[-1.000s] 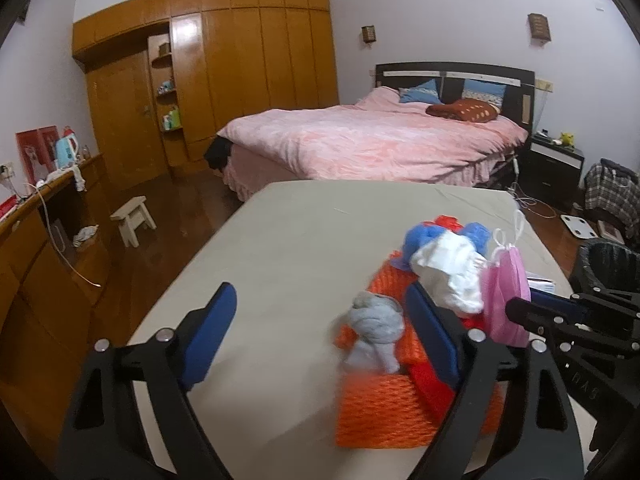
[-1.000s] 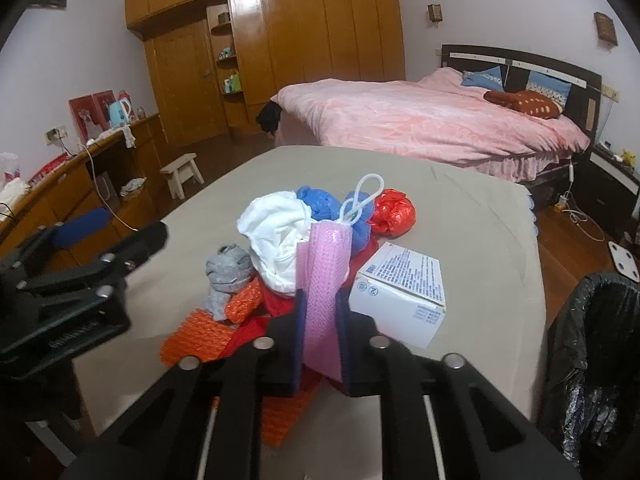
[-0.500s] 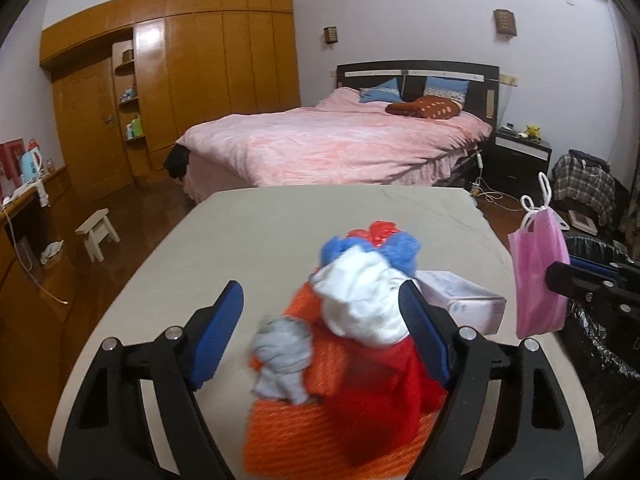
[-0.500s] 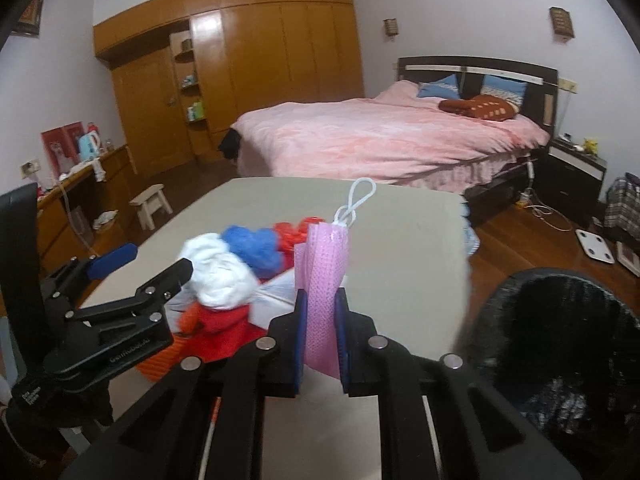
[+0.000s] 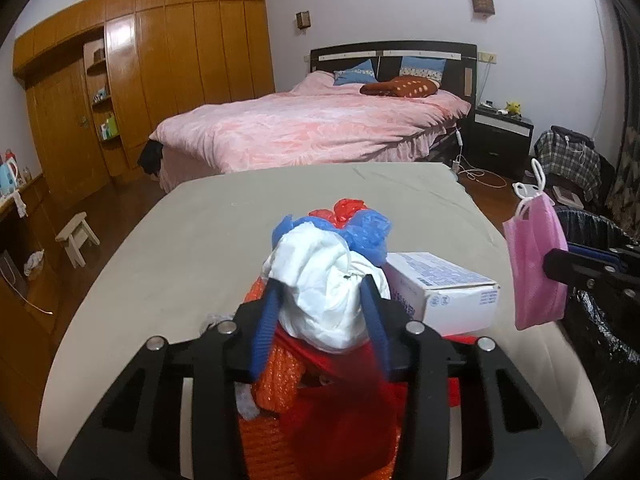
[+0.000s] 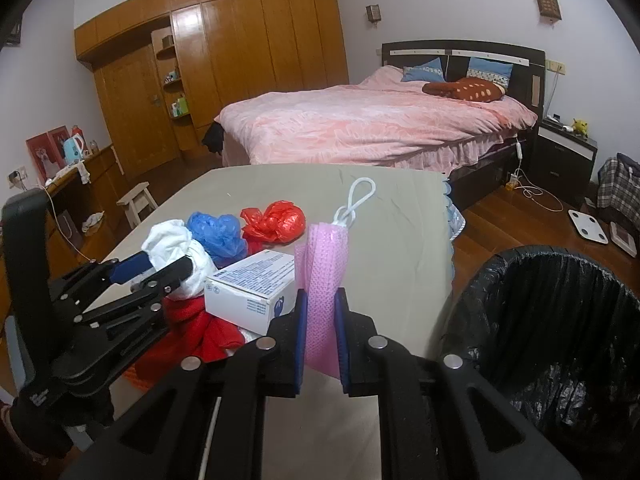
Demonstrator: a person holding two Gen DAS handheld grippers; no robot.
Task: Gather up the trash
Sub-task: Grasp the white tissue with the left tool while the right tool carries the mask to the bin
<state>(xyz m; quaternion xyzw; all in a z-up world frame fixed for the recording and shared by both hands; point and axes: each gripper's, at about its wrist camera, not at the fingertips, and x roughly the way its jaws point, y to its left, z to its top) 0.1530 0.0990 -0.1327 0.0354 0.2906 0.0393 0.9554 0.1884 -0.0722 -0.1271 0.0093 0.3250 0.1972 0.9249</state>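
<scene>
On beige cloth, left hand-held gripper (image 5: 320, 312) has just closed on crumpled white wad (image 5: 324, 292); right (image 6: 320, 320) pinches pink mask (image 6: 320, 280).

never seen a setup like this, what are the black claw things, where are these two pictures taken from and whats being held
The black claws are hand-held grippers, one in each of a person's hands, each with a wide-angle camera looking along its two blue-padded fingers. So each picture is one gripper's own view.

In the left view, the left gripper has just been closing its jaws around a crumpled white bag, and the pads now press on it. In the right view, the right gripper is shut on a pink face mask, held beside a black-lined trash bin.

On the beige table lie a blue bag, a red bag, a white box, red cloth and orange mesh.
</scene>
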